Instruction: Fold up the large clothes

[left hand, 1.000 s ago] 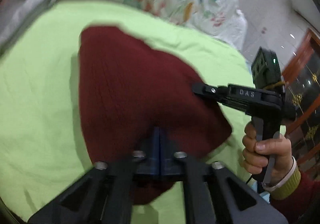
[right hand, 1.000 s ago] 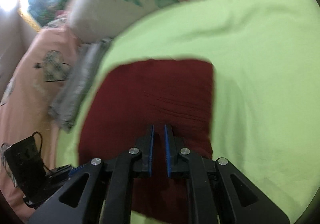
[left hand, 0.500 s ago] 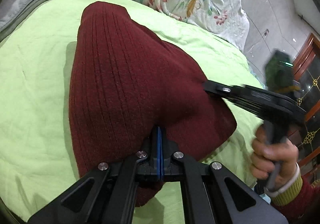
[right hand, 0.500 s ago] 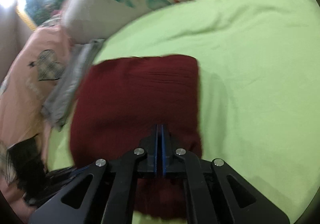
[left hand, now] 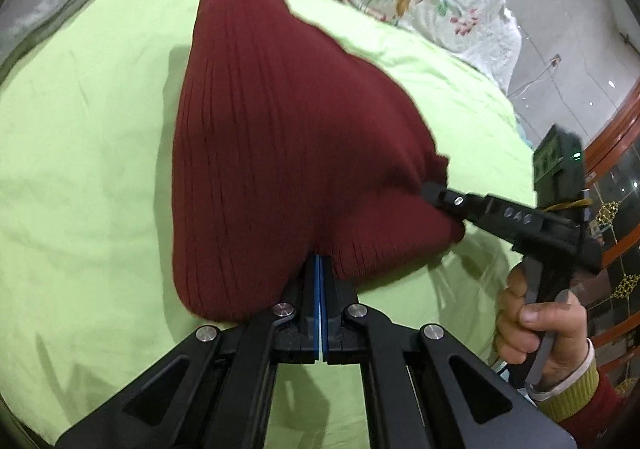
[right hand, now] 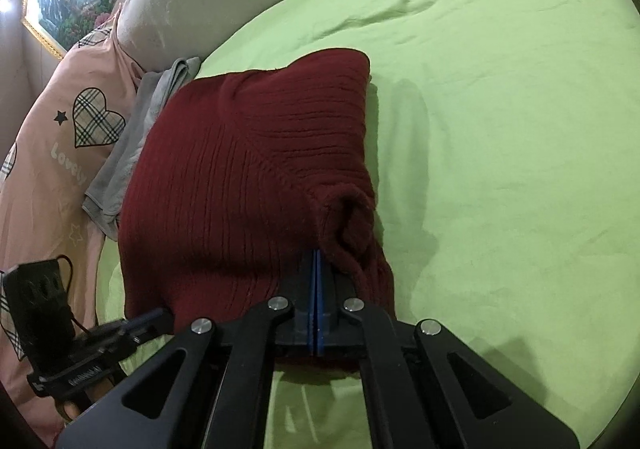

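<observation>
Once the right gripper [right hand: 316, 261] had shut beside the left gripper [left hand: 321, 269], both were clamped on the maroon sweater's [left hand: 272, 153] near edge, its far part on the green sheet [left hand: 80, 129] ahead, so the fold could proceed.

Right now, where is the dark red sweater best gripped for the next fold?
By its near edge, from the person's side, one corner each. The sweater lies folded on the green sheet; the left gripper and right gripper are already pinched there, thick knit bunching but holding.
</observation>
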Action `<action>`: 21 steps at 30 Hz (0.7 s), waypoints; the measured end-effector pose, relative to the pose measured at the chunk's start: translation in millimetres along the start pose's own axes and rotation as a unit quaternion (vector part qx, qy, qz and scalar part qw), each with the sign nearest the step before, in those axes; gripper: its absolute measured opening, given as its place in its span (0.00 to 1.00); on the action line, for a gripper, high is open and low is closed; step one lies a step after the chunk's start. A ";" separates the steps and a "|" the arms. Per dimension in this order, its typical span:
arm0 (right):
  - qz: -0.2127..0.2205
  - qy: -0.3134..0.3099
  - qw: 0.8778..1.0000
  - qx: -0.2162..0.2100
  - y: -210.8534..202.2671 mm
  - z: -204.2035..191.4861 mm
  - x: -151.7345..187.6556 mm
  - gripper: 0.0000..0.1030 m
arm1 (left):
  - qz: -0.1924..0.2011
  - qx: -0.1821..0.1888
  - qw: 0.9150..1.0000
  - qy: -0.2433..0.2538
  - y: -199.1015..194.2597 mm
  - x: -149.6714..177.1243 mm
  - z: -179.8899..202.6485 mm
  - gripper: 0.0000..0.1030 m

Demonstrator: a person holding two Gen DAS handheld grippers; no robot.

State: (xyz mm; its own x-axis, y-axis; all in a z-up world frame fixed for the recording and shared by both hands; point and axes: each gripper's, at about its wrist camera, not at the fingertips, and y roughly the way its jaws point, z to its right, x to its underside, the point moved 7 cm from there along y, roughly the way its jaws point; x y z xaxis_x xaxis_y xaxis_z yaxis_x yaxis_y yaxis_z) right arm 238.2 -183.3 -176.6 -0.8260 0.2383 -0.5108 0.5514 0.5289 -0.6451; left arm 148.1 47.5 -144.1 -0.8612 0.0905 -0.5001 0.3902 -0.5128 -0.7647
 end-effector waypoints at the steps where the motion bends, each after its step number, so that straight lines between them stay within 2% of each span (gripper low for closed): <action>1: -0.001 0.002 1.000 0.002 -0.7 -0.3 0.9 0.00 | -0.002 0.001 1.000 -0.006 1.6 2.3 -1.0 0.01; 7: 0.006 -0.017 1.000 0.012 -22.3 -11.6 8.3 0.03 | 0.008 -0.019 1.000 0.004 -8.4 4.5 5.9 0.01; 10: 0.018 -0.021 1.000 0.002 -36.7 -19.7 8.3 0.03 | 0.018 -0.020 1.000 0.000 -21.4 6.0 9.1 0.01; 13: 0.029 -0.028 0.999 -0.006 -49.0 -28.0 7.5 0.03 | 0.034 -0.030 0.999 0.000 -38.0 4.4 10.2 0.11; 15: 0.034 -0.033 0.999 -0.007 -55.7 -33.9 6.6 0.03 | 0.046 -0.042 0.998 -0.004 -50.1 3.7 7.4 0.26; 16: 0.036 -0.035 0.999 -0.008 -58.6 -36.0 6.7 0.03 | 0.051 -0.048 0.997 -0.007 -54.7 2.4 6.3 0.36; 17: 0.037 -0.036 0.999 -0.011 -61.4 -37.9 7.4 0.03 | 0.060 -0.055 0.997 -0.009 -61.7 1.8 4.2 0.40; 21: 0.035 -0.039 0.999 -0.010 -66.0 -40.3 14.3 0.03 | 0.081 -0.083 0.993 -0.018 -81.7 3.0 -6.6 0.43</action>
State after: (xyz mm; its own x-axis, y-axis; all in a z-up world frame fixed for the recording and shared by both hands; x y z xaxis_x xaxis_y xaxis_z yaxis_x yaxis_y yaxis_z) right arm 185.3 -182.0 -118.4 -0.7741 0.2114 -0.5967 0.6039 0.5292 -0.5961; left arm 115.8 95.3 -85.8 -0.7931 -0.0137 -0.6089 0.5698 -0.3700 -0.7338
